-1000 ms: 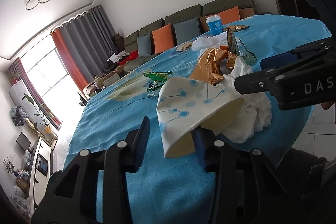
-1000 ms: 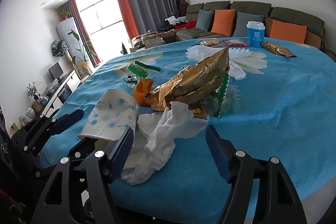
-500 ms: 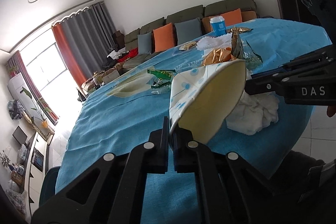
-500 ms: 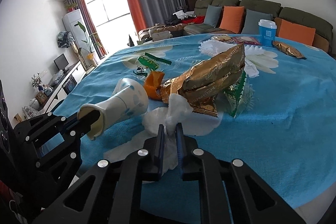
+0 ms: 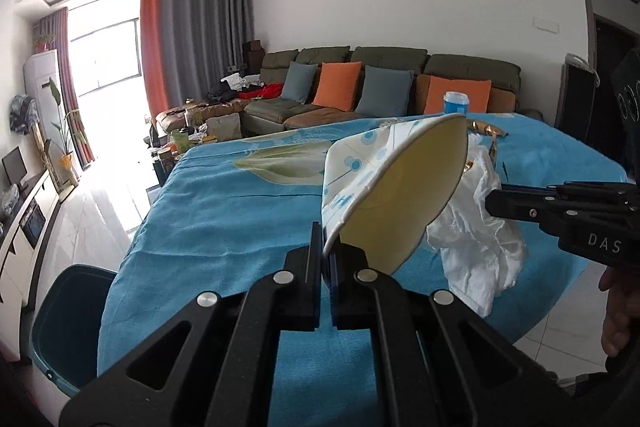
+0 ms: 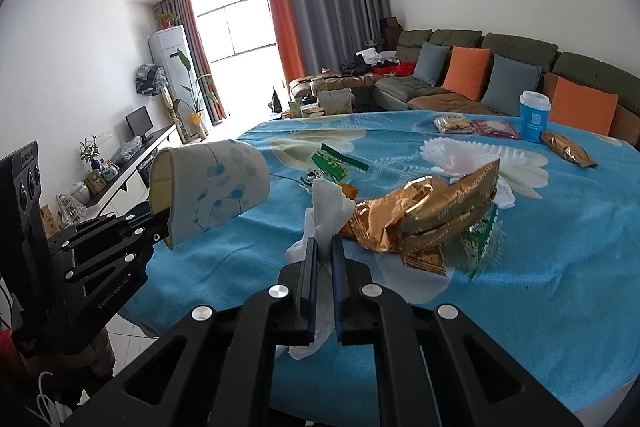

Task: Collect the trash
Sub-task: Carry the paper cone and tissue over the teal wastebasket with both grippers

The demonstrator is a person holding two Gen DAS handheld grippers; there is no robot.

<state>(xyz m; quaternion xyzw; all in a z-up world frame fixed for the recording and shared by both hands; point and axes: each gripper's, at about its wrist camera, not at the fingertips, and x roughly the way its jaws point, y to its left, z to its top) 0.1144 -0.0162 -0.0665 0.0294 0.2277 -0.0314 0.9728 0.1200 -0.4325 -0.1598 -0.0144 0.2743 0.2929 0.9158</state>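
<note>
Your left gripper (image 5: 326, 259) tilts downward, pinching the rim of the white dotted paper cup (image 5: 384, 183); the cup lies sideways above the blue tablecloth (image 5: 224, 211), mouth toward you. Your right gripper (image 6: 325, 259) clamps the crumpled white tissue (image 6: 326, 211) near the table's front edge, beside gold foil wrappers (image 6: 432, 215).

text: "DAS" is showing on right gripper (image 5: 490, 202) body | "GenRobot.AI" is showing on left gripper (image 6: 162, 227) body
</note>
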